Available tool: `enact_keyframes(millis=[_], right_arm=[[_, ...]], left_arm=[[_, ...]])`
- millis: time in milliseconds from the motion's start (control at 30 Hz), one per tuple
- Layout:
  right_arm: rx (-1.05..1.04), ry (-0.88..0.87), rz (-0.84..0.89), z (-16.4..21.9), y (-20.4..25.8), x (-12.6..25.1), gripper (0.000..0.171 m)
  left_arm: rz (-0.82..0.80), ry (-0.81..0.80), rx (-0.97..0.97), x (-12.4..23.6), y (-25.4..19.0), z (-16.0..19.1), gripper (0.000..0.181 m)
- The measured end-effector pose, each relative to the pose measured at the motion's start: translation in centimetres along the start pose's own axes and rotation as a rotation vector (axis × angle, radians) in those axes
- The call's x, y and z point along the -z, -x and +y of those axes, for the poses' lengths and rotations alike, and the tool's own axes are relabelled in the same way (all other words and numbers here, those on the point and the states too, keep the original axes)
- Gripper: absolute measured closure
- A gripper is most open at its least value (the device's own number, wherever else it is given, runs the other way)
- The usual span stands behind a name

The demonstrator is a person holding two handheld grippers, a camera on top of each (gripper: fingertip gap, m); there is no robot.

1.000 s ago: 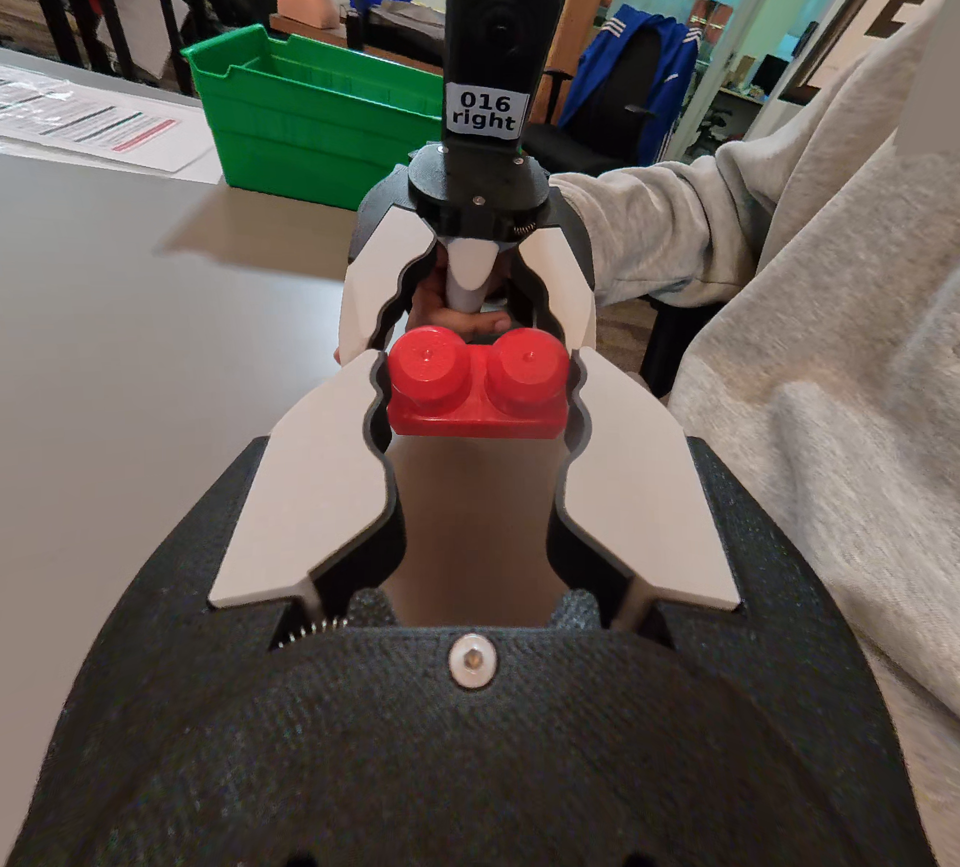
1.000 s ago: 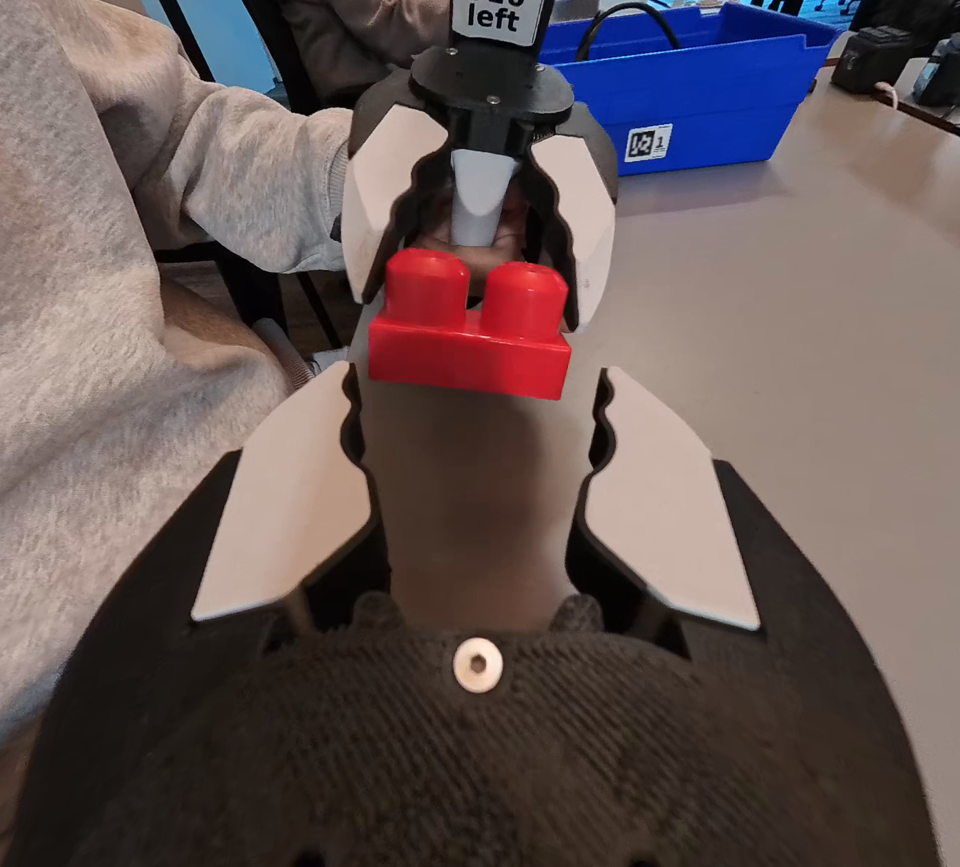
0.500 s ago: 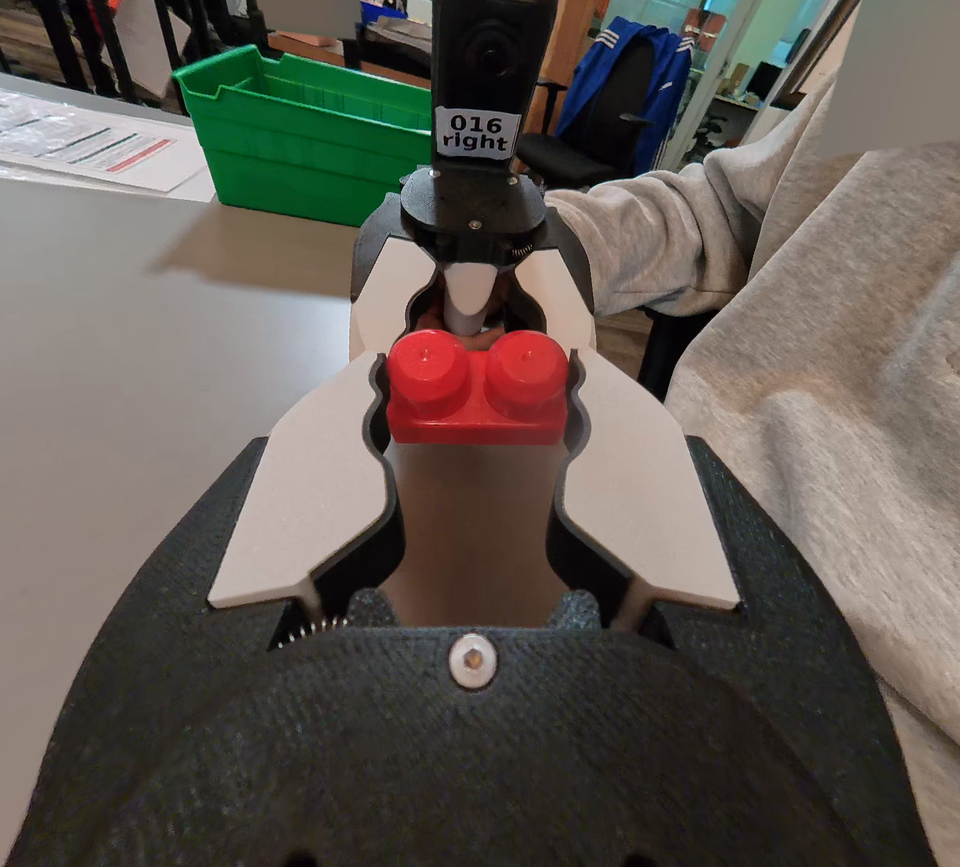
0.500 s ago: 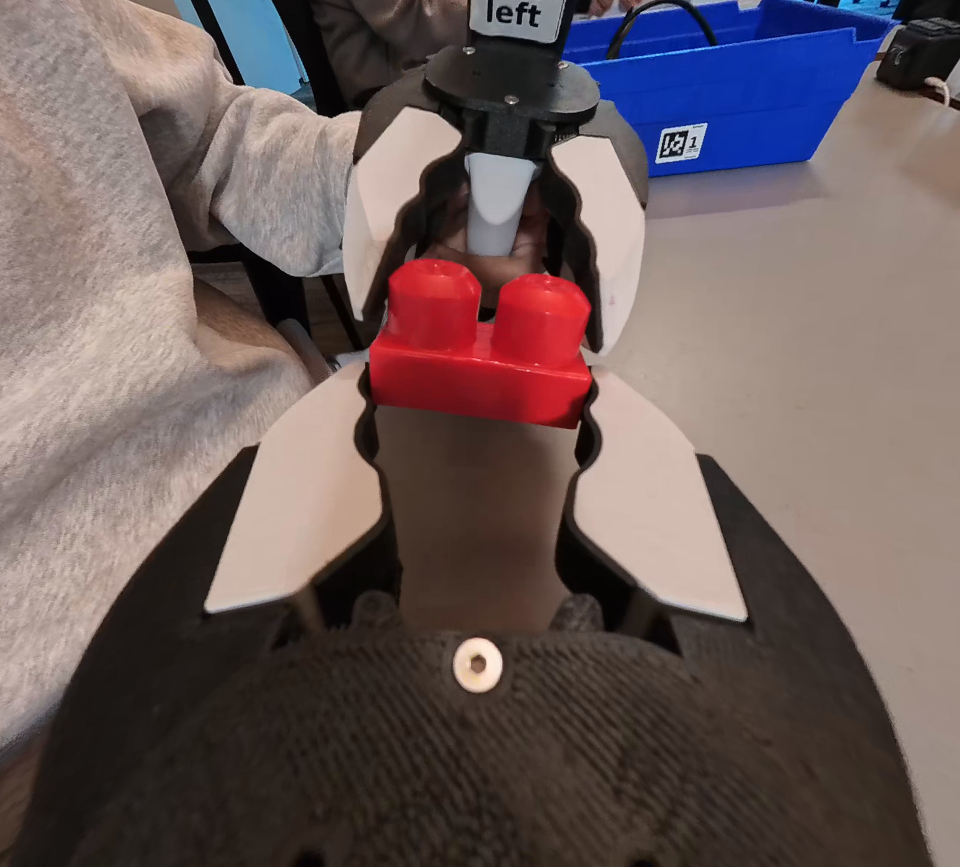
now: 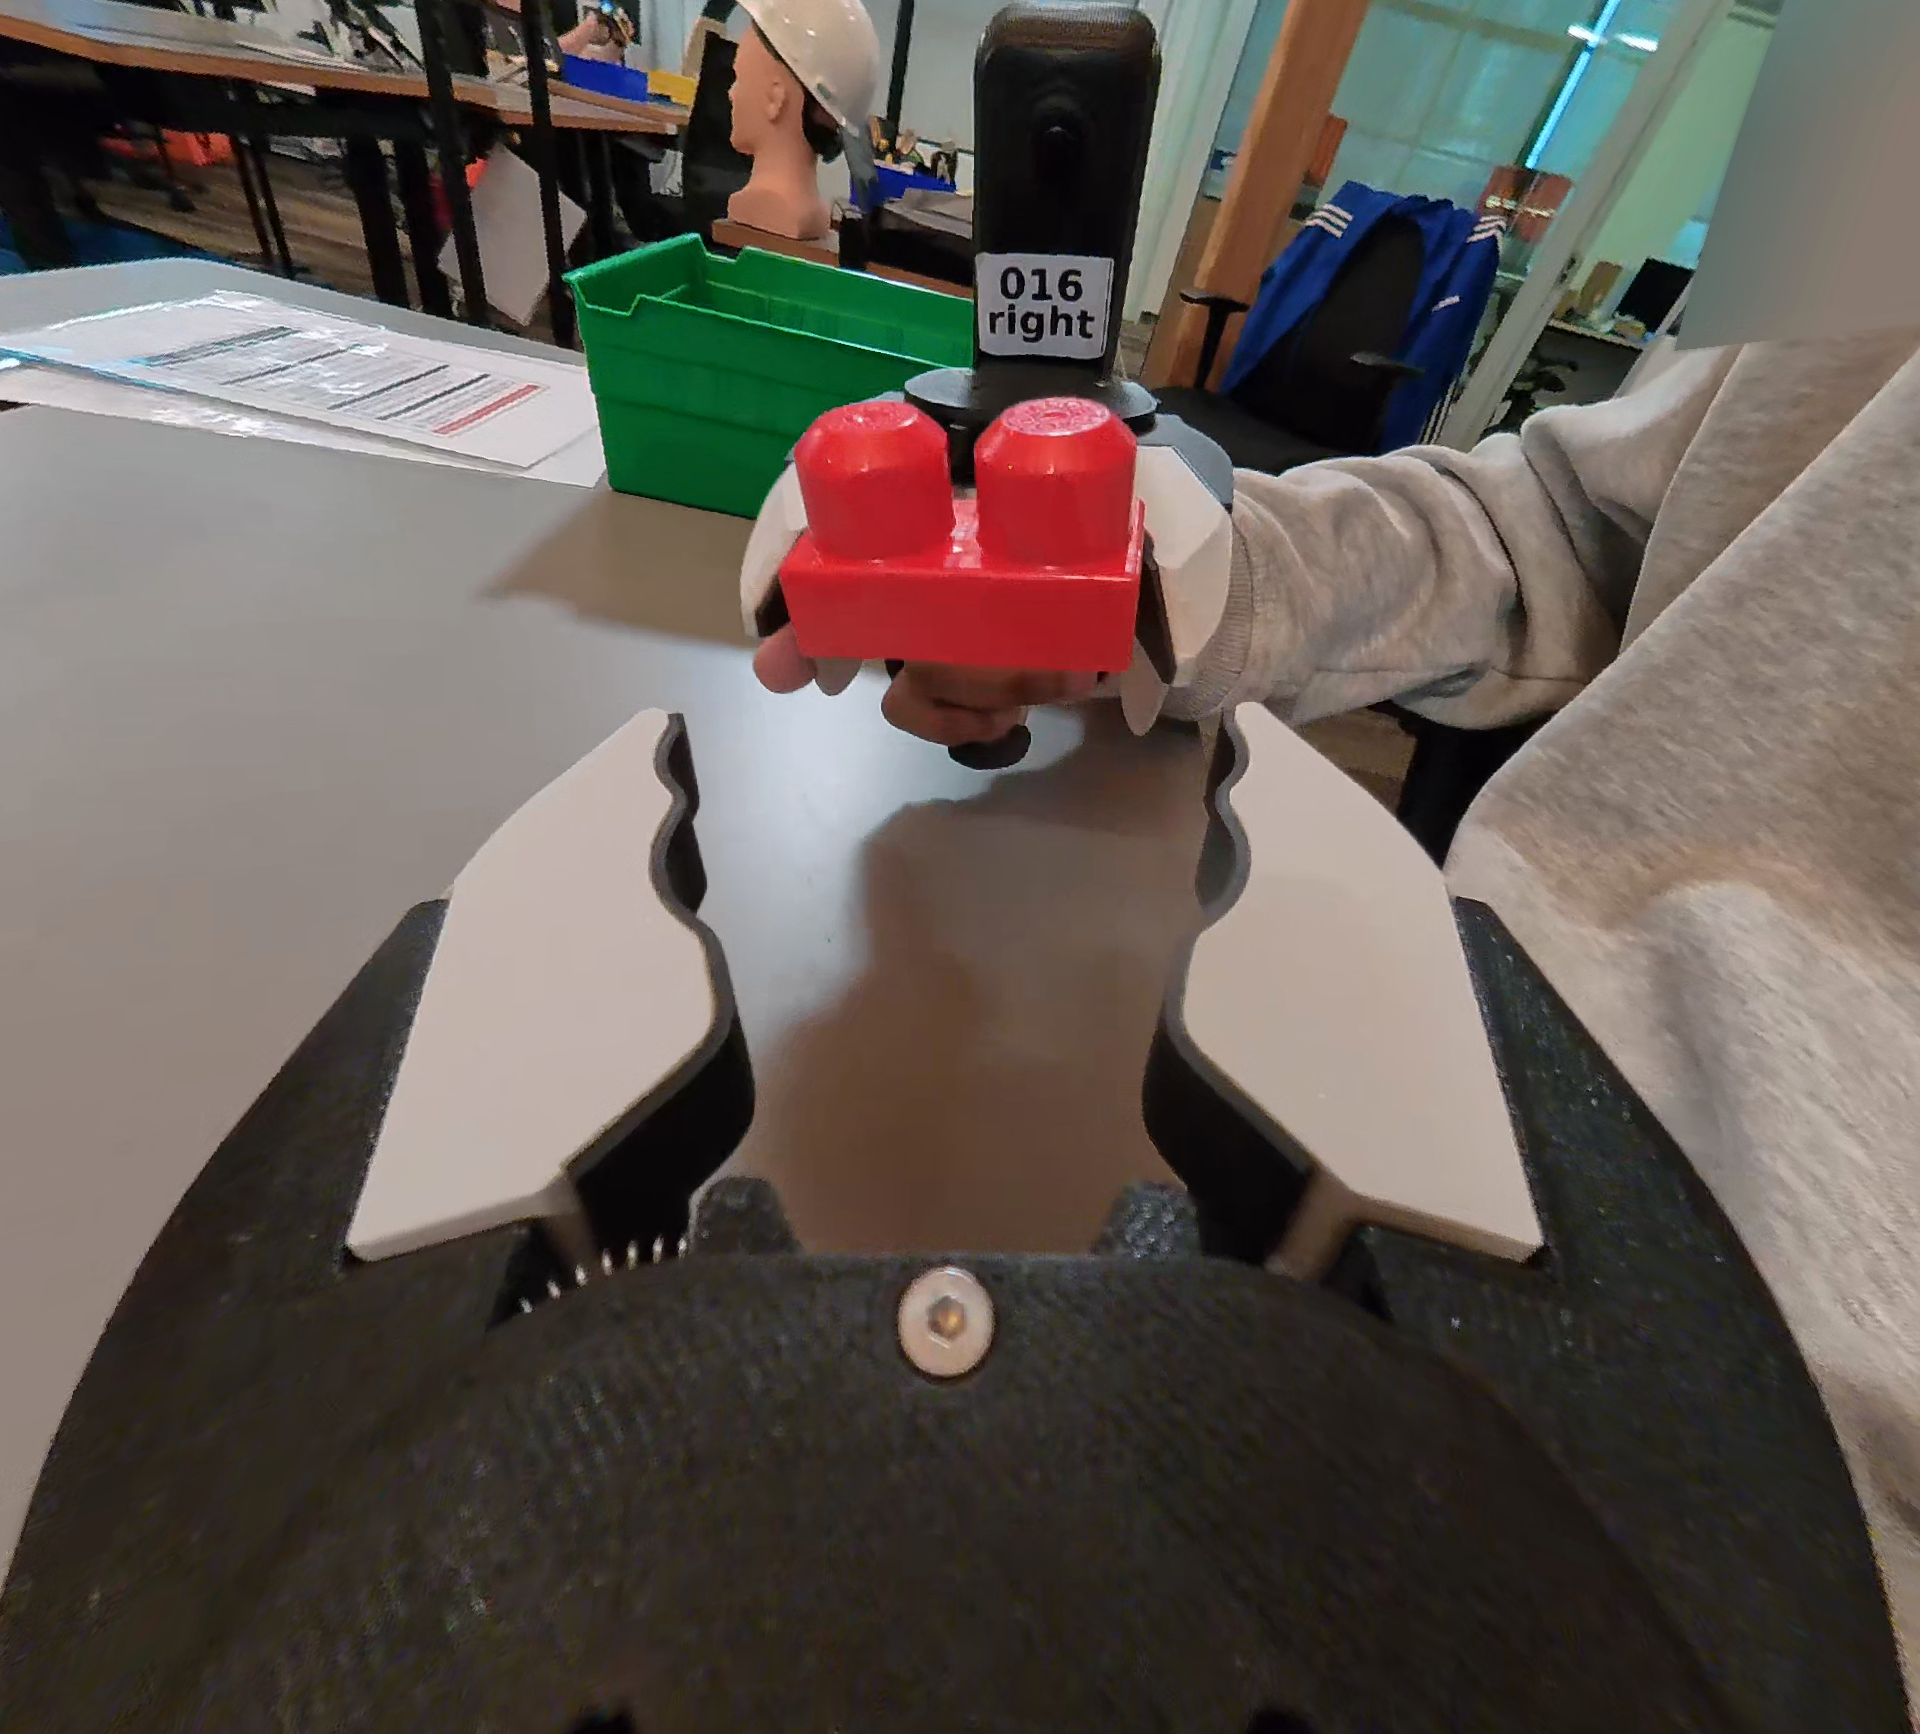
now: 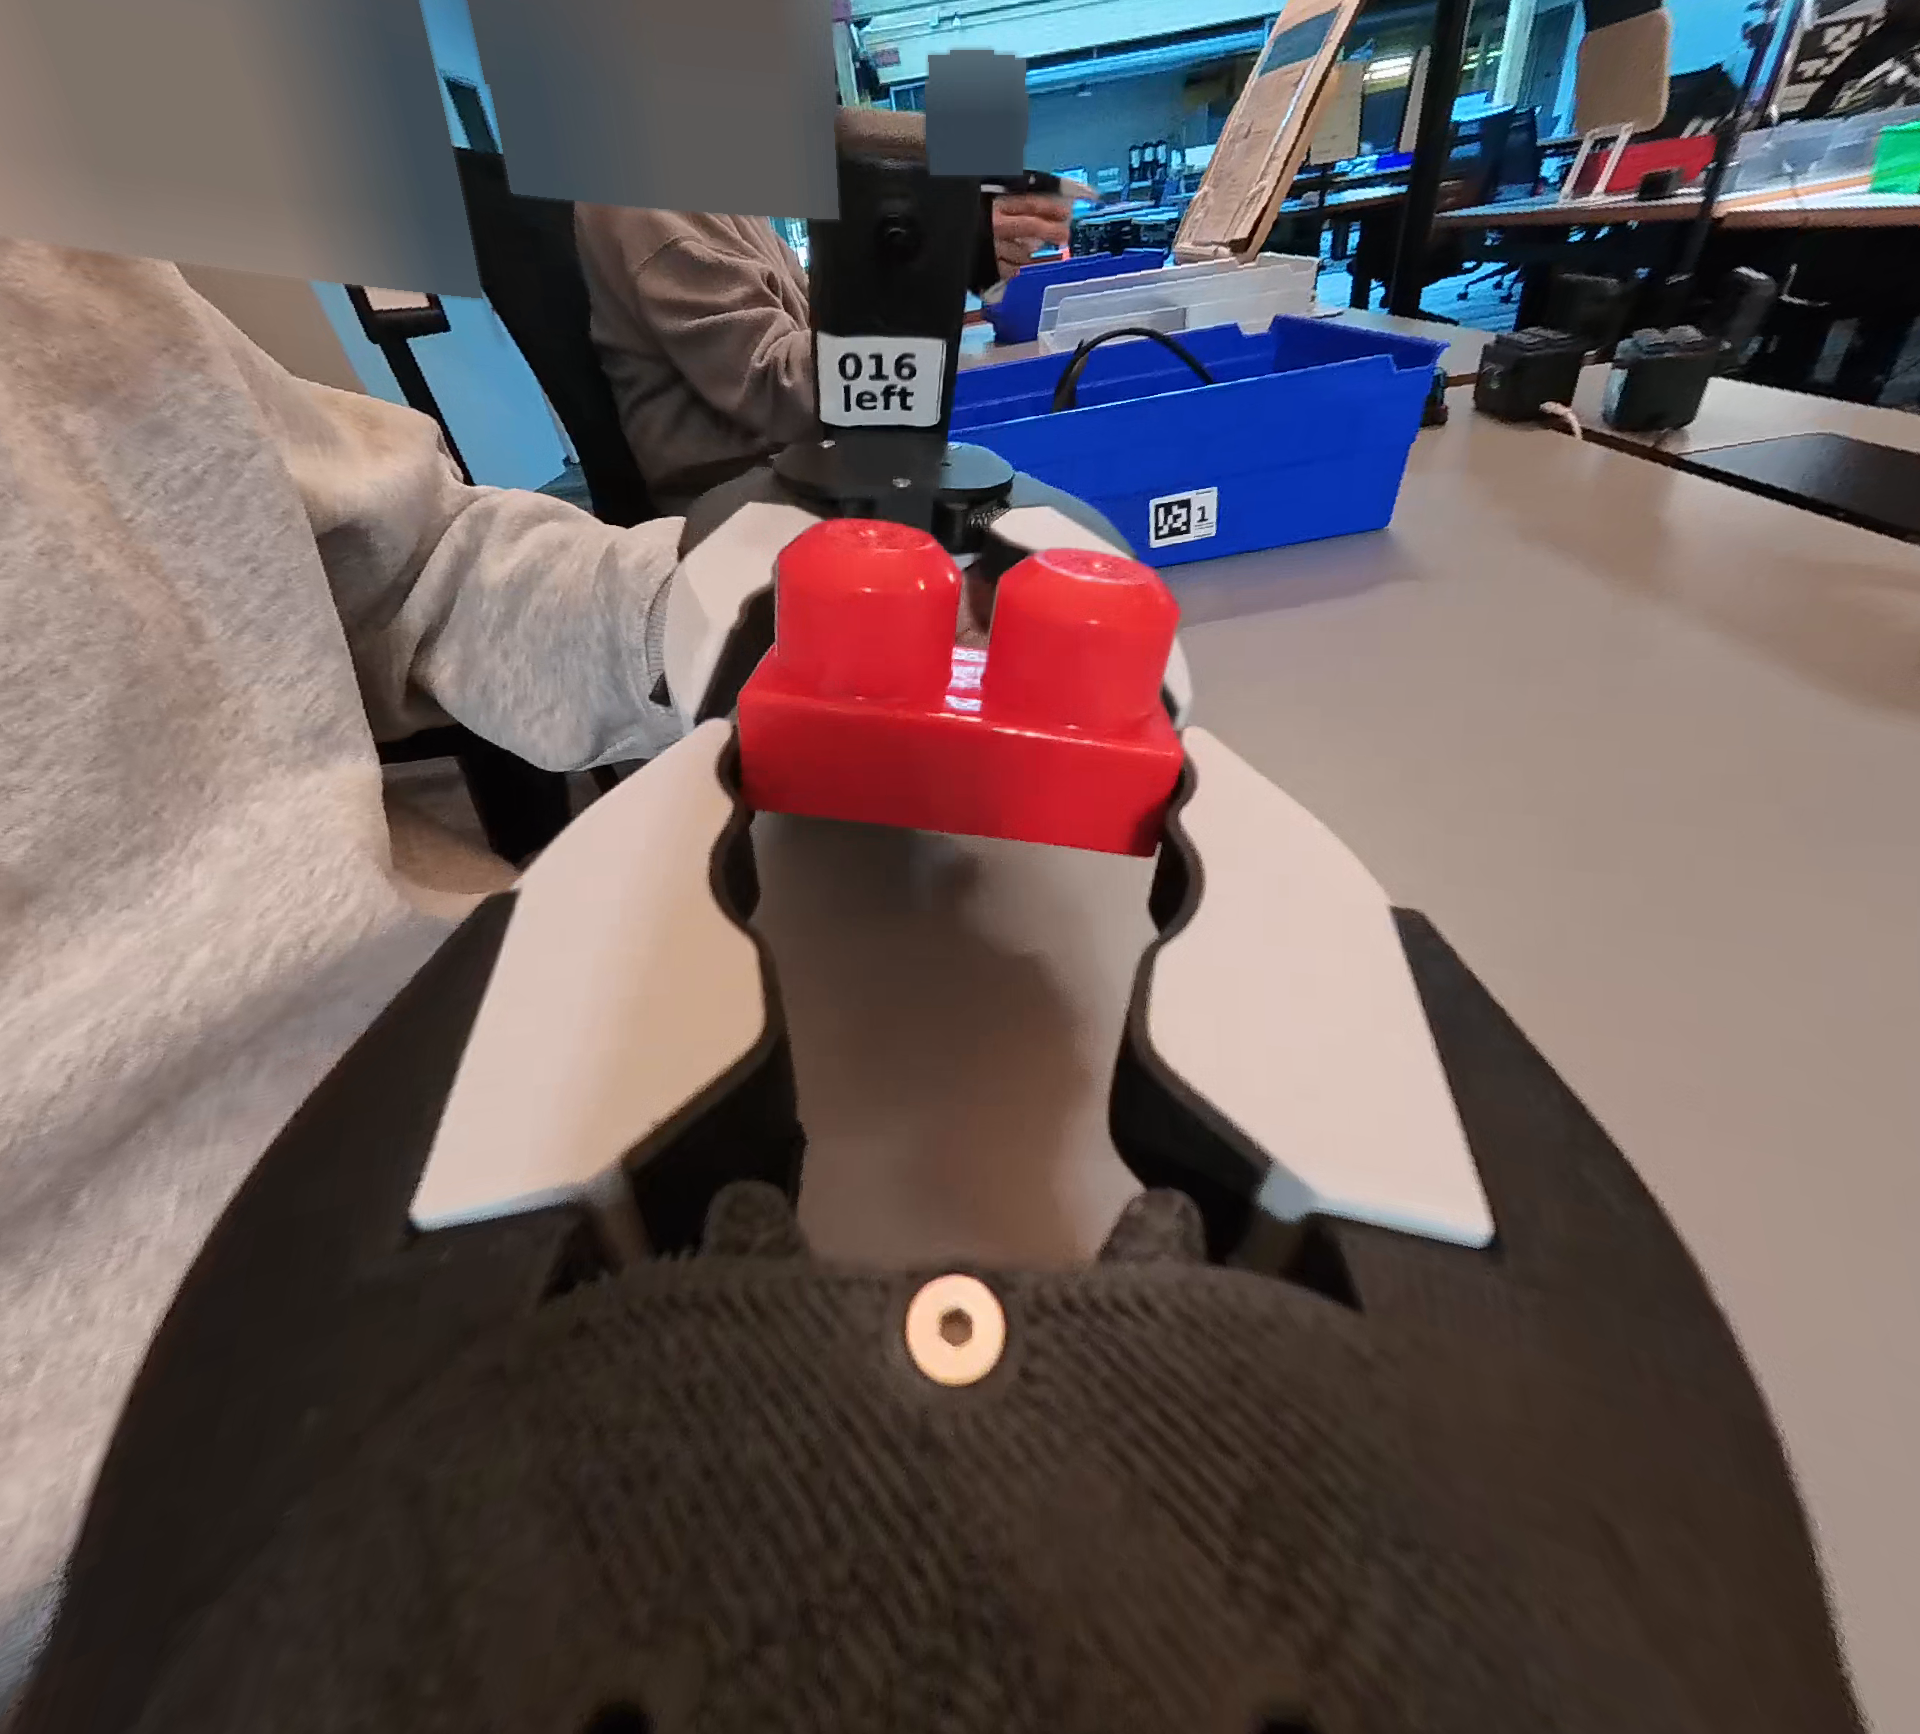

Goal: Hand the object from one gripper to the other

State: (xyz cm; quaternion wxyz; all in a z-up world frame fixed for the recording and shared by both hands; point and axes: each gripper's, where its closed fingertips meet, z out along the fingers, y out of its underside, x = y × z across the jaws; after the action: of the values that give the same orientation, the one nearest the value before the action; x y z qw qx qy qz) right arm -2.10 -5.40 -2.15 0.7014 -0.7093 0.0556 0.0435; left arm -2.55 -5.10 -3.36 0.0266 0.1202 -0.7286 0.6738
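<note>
A red two-stud block (image 6: 956, 749) is held above the grey table (image 6: 1558, 801). My right gripper (image 6: 956, 754) is shut on it, with one finger on each end of the block. In the left wrist view the same block (image 5: 956, 604) sits in the right gripper's white fingers (image 5: 1184, 541), a short way beyond my left fingertips. My left gripper (image 5: 951, 728) is open and empty, its jaws wide apart and clear of the block. In the right wrist view the left gripper's finger (image 6: 717, 583) shows just behind the block.
A green bin (image 5: 727, 375) and a printed sheet (image 5: 312, 375) lie on the table behind the grippers in the left wrist view. A blue bin (image 6: 1195, 448) stands at the back in the right wrist view. The person's grey sleeves (image 5: 1455, 562) flank the grippers. Less than 4 cm separates the two grippers' tips.
The right gripper closed on the block while the left still held it. Then the left gripper opened and drew back, leaving the block in the right gripper.
</note>
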Motion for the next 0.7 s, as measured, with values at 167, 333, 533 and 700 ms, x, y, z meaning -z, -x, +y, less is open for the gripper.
enact_keyframes(millis=[167, 333, 533, 700], right_arm=[[0.024, 0.004, 0.009, 0.1, 0.1, -0.2, 0.095], [0.04, 0.011, 0.033, 0.2, -0.2, -0.2, 0.095], [0.077, 0.068, 0.085, 1.0, -0.8, -0.4, 0.095], [0.095, 0.088, 0.091, 1.3, -0.7, -0.6, 0.095]], left_arm=[[0.015, -0.007, 0.015, -0.1, -0.2, 0.0, 0.096], [0.021, -0.031, 0.042, 0.1, -0.1, -0.4, 0.103], [0.02, -0.045, 0.077, 0.3, 0.2, -0.5, 0.111], [0.005, -0.04, 0.056, 0.3, 0.3, -0.4, 0.115]])
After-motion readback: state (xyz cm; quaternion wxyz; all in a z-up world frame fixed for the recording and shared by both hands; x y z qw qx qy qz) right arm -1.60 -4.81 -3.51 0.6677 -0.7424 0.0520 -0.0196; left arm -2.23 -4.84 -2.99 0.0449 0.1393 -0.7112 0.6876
